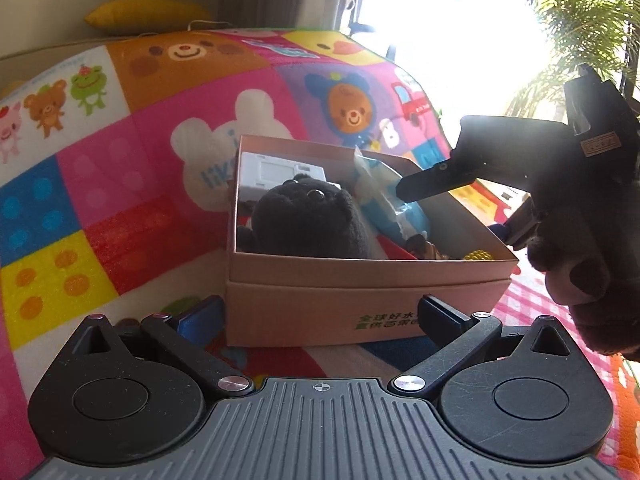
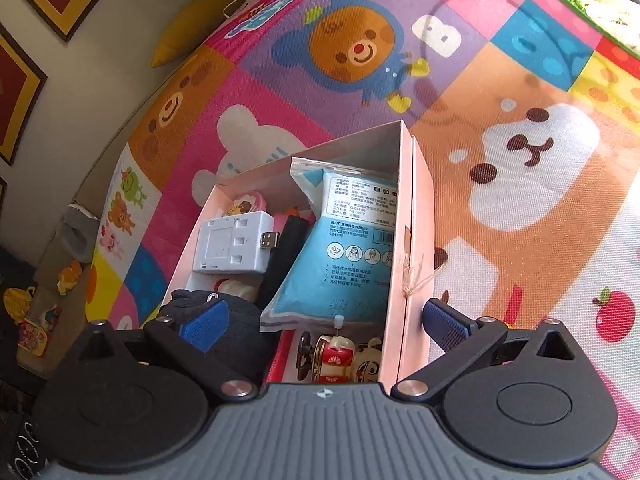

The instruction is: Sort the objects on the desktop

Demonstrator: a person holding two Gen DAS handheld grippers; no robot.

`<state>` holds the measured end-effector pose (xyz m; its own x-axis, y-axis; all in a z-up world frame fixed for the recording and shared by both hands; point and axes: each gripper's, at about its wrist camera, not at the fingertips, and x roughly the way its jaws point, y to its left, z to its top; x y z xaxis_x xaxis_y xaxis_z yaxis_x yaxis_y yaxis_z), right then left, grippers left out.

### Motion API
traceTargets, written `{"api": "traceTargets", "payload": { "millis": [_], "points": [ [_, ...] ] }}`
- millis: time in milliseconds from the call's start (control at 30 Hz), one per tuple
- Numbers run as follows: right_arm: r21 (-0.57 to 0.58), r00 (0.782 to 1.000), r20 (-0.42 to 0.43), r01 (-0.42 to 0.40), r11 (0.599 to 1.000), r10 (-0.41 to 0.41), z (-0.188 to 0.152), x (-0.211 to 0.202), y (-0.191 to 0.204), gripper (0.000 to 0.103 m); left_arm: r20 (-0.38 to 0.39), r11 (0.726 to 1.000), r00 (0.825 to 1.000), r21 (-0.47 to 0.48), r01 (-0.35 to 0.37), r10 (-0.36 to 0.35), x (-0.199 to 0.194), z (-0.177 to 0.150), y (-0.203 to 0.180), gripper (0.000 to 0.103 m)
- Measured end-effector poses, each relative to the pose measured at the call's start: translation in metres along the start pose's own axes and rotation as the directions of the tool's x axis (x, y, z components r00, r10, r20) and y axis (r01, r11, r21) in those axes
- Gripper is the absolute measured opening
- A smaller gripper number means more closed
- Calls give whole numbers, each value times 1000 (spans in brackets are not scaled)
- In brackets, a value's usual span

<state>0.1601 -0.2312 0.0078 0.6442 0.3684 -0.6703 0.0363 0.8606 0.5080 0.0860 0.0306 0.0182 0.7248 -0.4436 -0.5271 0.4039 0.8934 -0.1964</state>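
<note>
Seemingly most items already sit in the box (image 1: 360, 276), so the step in hand looks like finishing a drop and pulling clear; to do it well, lift the right gripper straight up without snagging the box wall. From the left wrist view, the left gripper (image 1: 320, 312) is spread and empty, low on the play mat (image 1: 100, 184) just before the box's near wall, while the black plush toy (image 1: 308, 224) fills the box. From the right wrist view, the right gripper (image 2: 324, 328) hangs over the box, spread wide and holding nothing, one finger above the plush, the other outside the wall; the blue packet (image 2: 344, 248) and white charger (image 2: 232, 248) lie just ahead.
</note>
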Motion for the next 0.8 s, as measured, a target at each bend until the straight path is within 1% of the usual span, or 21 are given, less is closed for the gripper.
{"api": "traceTargets", "payload": {
  "millis": [133, 233, 333, 433, 533, 567, 633, 667, 733, 800],
  "points": [
    [-28, 1000, 8, 23, 999, -22, -5, -1, 4, 103, 5, 1000, 1000, -4, -3, 3, -14, -14, -9, 103],
    [-39, 1000, 1, 1, 999, 0, -3, 6, 9, 103, 16, 998, 999, -47, -36, 36, -22, -18, -8, 103],
    [-50, 1000, -5, 0, 999, -1, 4, 21, 20, 103, 24, 994, 996, -67, -87, 89, -19, -14, -2, 103],
    [-77, 1000, 14, 23, 997, -22, 8, 29, 29, 103, 46, 989, 992, -94, -111, 115, -11, -3, -1, 103],
    [-63, 998, 63, 26, 998, -22, 5, 11, 25, 103, 49, 983, 986, -100, -151, 157, -7, 0, -7, 103],
    [-52, 996, 80, 32, 998, -28, 1, 2, 21, 103, 49, 980, 983, -103, -170, 176, -9, -2, -10, 103],
    [-53, 989, 138, 57, 997, -49, -14, -24, 13, 103, 32, 977, 982, -111, -183, 188, -11, -8, -15, 103],
    [-64, 983, 172, 80, 995, -68, -26, -35, 8, 103, 12, 975, 981, -117, -190, 193, -13, -12, -18, 103],
    [-97, 968, 225, 140, 985, -116, -54, -51, -1, 103, -25, 965, 974, -131, -226, 224, -16, -21, -23, 103],
    [-122, 965, 225, 167, 978, -137, -79, -58, -9, 103, -57, 954, 965, -146, -263, 257, -21, -30, -28, 103]
  ]
}}
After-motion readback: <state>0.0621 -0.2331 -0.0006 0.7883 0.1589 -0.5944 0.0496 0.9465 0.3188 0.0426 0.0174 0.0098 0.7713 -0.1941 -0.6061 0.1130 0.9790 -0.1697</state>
